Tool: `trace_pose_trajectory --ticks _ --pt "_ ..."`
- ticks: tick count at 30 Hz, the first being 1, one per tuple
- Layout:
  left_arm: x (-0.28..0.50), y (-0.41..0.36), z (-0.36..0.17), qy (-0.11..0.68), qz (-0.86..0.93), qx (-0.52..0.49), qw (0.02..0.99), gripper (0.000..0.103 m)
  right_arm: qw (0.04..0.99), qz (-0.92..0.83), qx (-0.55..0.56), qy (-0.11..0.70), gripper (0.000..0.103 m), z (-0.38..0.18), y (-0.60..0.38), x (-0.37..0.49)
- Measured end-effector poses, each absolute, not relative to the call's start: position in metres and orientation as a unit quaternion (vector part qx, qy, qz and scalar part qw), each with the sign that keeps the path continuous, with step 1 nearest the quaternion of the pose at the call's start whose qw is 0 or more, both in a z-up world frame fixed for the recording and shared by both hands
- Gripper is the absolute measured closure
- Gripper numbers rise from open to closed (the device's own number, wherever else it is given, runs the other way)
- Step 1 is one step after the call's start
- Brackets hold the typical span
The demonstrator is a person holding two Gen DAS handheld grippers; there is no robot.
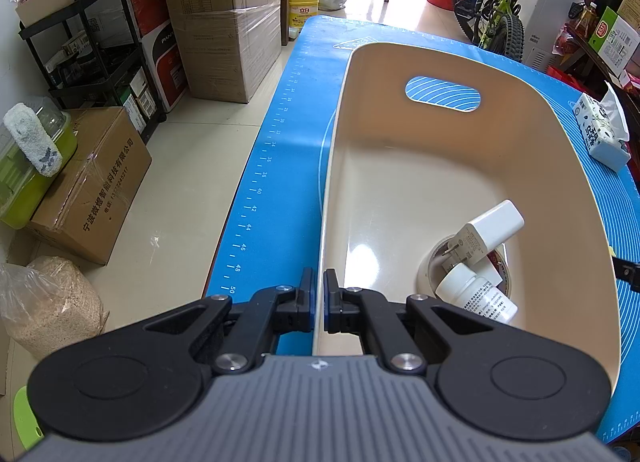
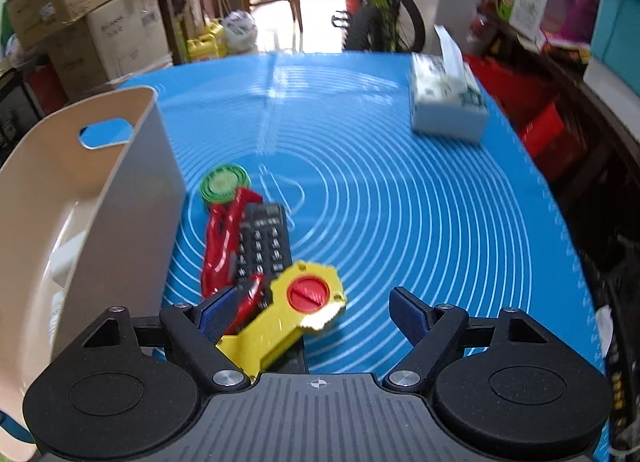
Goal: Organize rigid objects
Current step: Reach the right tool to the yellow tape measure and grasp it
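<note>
left gripper (image 1: pixel 318 298): jaws pressed together on the near rim of the beige bin (image 1: pixel 532 165), one finger outside the wall, one inside. looks like it is steadying the bin.

right gripper (image 2: pixel 316 312): jaws spread wide, nothing pinched. it sits low over the blue mat (image 2: pixel 420 221), nose toward the yellow toy (image 2: pixel 298 314), which lies between the fingers but untouched.

yellow toy: hard plastic by the look, red knob on top, long body running under the tool. likely light and stiff; glossy, so may slip. best hold judged to be across the narrow yellow body, not the round knob.

piled tight beside it: black remote (image 2: pixel 264 246) partly under the yellow toy, red toy (image 2: pixel 222 238) along the remote's left edge, green round lid (image 2: pixel 224 183) beyond, all just beside the bin's outer wall. lifting the yellow toy may drag the remote; the left finger has little room, being close to the red toy.

already in the bin: white charger (image 1: pixel 490 229) leaning on a tape roll (image 1: pixel 430 266), white bottle (image 1: pixel 476 294) lying across it. far half of the bin floor is bare.

tissue pack (image 2: pixel 448 101) well apart at the far right, no obstacle.
</note>
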State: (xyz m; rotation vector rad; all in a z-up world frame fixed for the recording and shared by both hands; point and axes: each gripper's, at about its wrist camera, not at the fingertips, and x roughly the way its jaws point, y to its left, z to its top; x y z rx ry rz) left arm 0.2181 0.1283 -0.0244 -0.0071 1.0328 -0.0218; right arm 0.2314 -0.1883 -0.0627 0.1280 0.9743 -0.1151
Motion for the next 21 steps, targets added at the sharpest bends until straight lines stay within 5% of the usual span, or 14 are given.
trace_pose_trajectory --ticks 13,21 --pt "0.218 0.129 -0.024 0.494 -0.01 -0.004 0.87 0.098 0.863 -0.064 0.112 0.488 0.024 -0.082 -0.191 0.234" --pt "0.218 0.129 -0.024 0.494 -0.01 -0.004 0.87 0.098 0.852 -0.072 0.143 0.499 0.036 -0.09 -0.198 0.241"
